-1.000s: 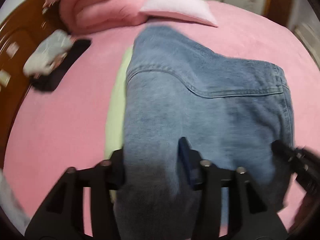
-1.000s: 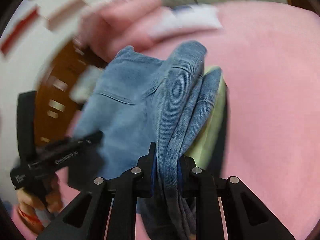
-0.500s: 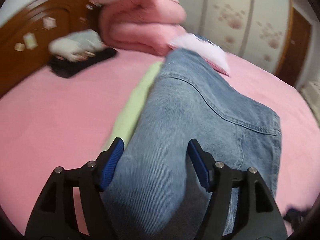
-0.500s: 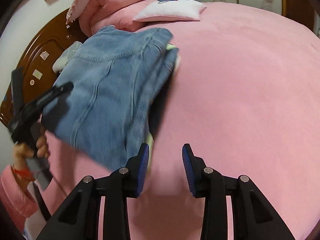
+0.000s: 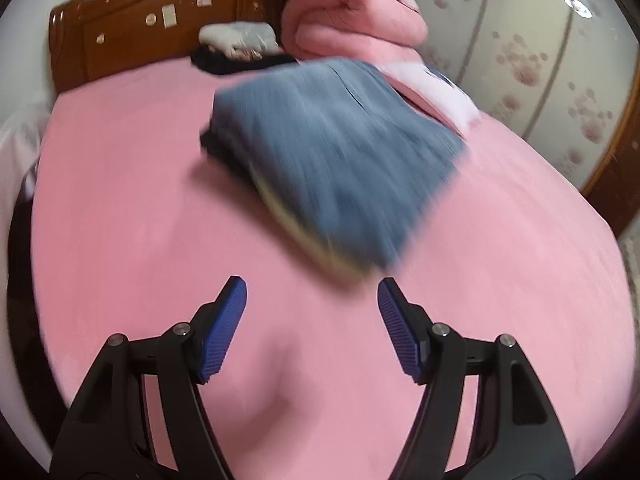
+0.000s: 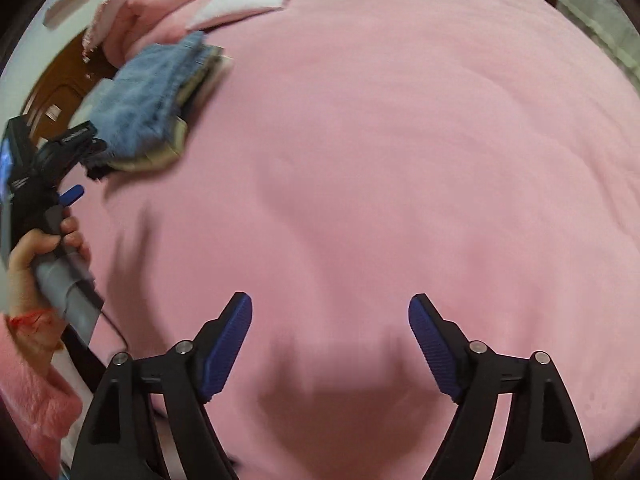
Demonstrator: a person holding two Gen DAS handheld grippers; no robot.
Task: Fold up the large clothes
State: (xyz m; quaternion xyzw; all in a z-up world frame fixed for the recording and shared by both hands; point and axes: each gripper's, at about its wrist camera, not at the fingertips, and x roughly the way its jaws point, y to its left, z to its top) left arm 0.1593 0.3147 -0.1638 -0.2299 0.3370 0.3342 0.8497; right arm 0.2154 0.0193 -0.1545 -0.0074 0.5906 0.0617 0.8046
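Folded blue jeans [image 5: 332, 152] lie on top of a folded pale green garment [image 5: 304, 236] on the pink bed [image 5: 140, 208]; both are blurred. My left gripper [image 5: 312, 300] stands open over bare sheet, a little short of the pile, with nothing between its blue pads [image 5: 224, 328]. In the right wrist view the same jeans [image 6: 148, 96] sit far off at the upper left, beside the left gripper [image 6: 76, 168] held in a hand [image 6: 36, 248]. My right gripper [image 6: 330, 316] hangs over bare pink sheet [image 6: 400, 140], its jaws opening wide and empty.
A brown wooden headboard [image 5: 132, 24] closes the far end of the bed. Against it lie a rolled pink quilt [image 5: 352, 24], a white pillow [image 5: 436, 92], and a grey and black heap of clothes [image 5: 240, 46]. A flowered wardrobe [image 5: 540, 60] stands at the right.
Both grippers let go of the jeans and pulled back from them. The right jaws went from shut on the denim to wide apart. The folded jeans now rest on the green garment.
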